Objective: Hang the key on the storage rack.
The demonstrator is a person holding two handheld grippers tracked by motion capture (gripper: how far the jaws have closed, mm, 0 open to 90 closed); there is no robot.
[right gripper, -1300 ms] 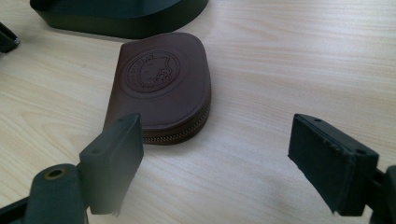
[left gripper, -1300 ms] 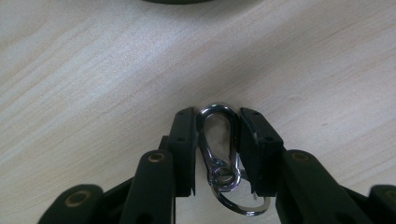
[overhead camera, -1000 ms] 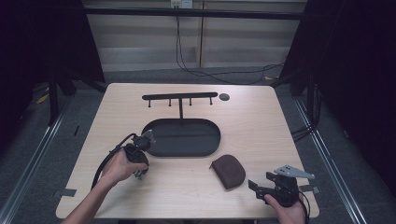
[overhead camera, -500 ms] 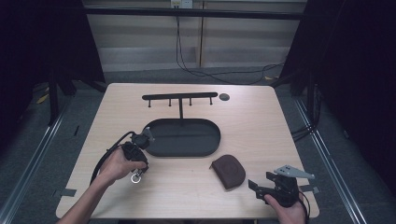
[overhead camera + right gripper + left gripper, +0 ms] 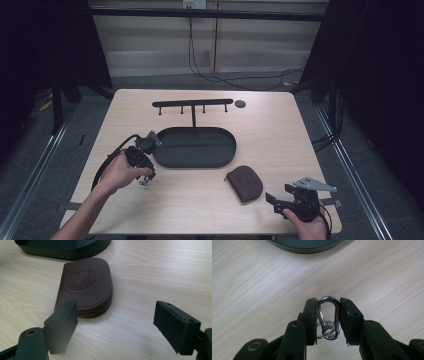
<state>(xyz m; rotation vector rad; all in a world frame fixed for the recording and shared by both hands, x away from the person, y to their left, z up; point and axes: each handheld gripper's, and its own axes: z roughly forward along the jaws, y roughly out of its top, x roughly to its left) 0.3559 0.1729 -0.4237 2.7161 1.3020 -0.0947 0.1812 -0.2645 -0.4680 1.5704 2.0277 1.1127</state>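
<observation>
Steel carabiner, silver, with a small ring at its lower end: we hold it pinched across its width in our left gripper, the jaws pressed on both its long sides. In the high view it hangs at the gripper's tip, just above the pale wooden table, beside the left end of the dark oval tray. We judge the pick-up done.

Right gripper: near the front right corner of the table, jaws wide apart with nothing between them, pointed at the pouch without touching it.

Brown leather pouch: zipped, embossed with a round stamp, lying flat between the right gripper and the tray. Not yet handled, as far as we can see.

Tray: holds nothing that we can make out.

Black rack: a bar on a post rising from the tray's far edge, its small hooks all bare. Hanging the carabiner there, or laying it in the tray, looks to us like the step left.

Small dark disc: on the table beside the rack's right end.
</observation>
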